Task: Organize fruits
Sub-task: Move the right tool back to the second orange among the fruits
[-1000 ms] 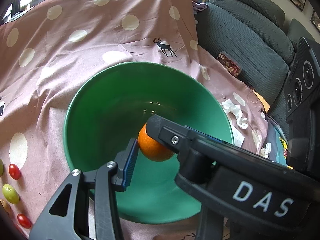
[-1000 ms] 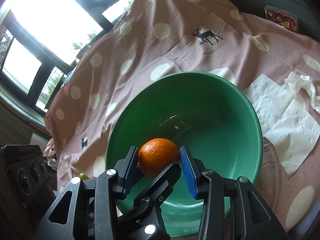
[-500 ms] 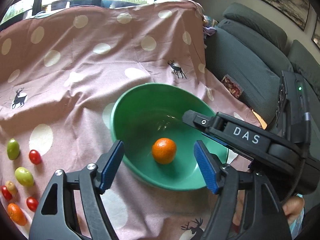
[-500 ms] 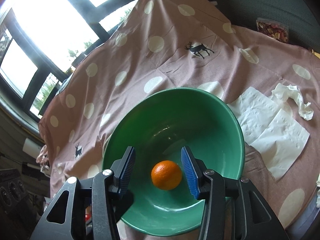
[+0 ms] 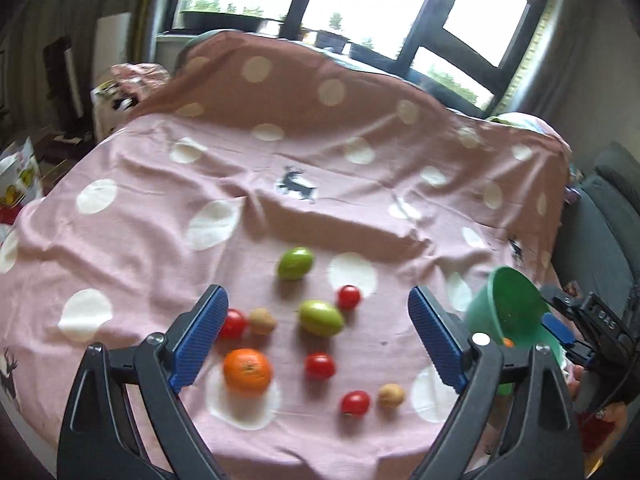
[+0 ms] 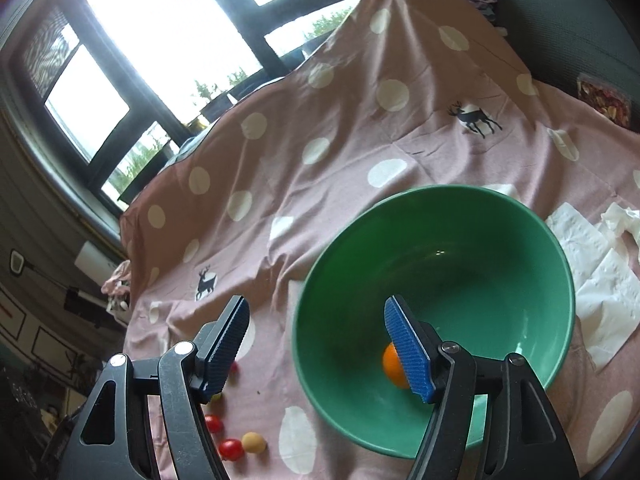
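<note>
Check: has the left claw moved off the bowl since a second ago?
Yes. The left claw swung left, away from the green bowl, and is now over loose fruit on the cloth.

Bright daylight pours through dark-framed windows [image 5: 372, 12] behind the table, greenery blurred beyond the glass. A pink tablecloth [image 5: 248, 208] with cream dots and small deer drapes up toward the sill. A grey-green sofa [image 6: 568, 12] sits to one side, and white paper napkins [image 6: 600, 280] lie crumpled on the cloth.
</note>
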Motion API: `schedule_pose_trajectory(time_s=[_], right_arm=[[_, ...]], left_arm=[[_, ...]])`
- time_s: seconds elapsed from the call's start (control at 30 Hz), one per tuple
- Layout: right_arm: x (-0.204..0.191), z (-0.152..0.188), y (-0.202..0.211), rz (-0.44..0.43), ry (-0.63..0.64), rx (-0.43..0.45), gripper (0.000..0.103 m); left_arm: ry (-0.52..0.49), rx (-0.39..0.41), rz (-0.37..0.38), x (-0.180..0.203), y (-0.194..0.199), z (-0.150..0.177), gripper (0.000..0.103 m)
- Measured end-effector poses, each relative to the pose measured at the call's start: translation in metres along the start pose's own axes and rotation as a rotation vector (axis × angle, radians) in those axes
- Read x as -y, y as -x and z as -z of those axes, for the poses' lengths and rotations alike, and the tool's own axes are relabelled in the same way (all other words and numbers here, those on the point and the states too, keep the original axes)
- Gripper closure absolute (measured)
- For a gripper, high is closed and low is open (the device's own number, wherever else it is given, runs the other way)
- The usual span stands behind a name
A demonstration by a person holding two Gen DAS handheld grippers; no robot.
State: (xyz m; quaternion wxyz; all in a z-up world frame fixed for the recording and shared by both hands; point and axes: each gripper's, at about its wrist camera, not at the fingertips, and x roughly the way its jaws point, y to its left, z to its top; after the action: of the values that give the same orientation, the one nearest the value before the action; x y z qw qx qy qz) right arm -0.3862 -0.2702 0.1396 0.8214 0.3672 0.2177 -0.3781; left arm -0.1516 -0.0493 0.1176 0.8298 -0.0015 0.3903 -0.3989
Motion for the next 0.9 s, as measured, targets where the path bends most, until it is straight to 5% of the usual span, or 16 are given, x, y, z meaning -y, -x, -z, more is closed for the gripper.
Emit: schedule_pose_trajectory(time_s=[0.13,0.23,0.53,0.6,0.9], right_arm=[[-0.033,0.009,-0.013,-0.007,0.084,-0.041,0.032],[-0.056,0.02,-0.029,-0.078,0.114,-0.111,0.032],[-0.132,0.076,-0.08,-0.267,0.248,-0.368,0.033],[-0.145,0.091,-0.091,-0.297,0.271,-0.436,0.04],[-0.175,0.142,-0.117,-0.266,0.375,-0.589,0.053]], left_arm=[[0.09,-0.017,-0.095,-0.051,-0.008,0.003,0.012],[0.179,-0.037,-0.093,-0.075,-0.012,0.003,0.013],[0.217,-0.044,-0.117,-0.089,-0.018,0.004,0.021],[0.232,-0.051,-0.121,-0.094,-0.02,0.005,0.025],[0.257,-0.064,-0.109,-0.103,-0.021,0.005,0.039]])
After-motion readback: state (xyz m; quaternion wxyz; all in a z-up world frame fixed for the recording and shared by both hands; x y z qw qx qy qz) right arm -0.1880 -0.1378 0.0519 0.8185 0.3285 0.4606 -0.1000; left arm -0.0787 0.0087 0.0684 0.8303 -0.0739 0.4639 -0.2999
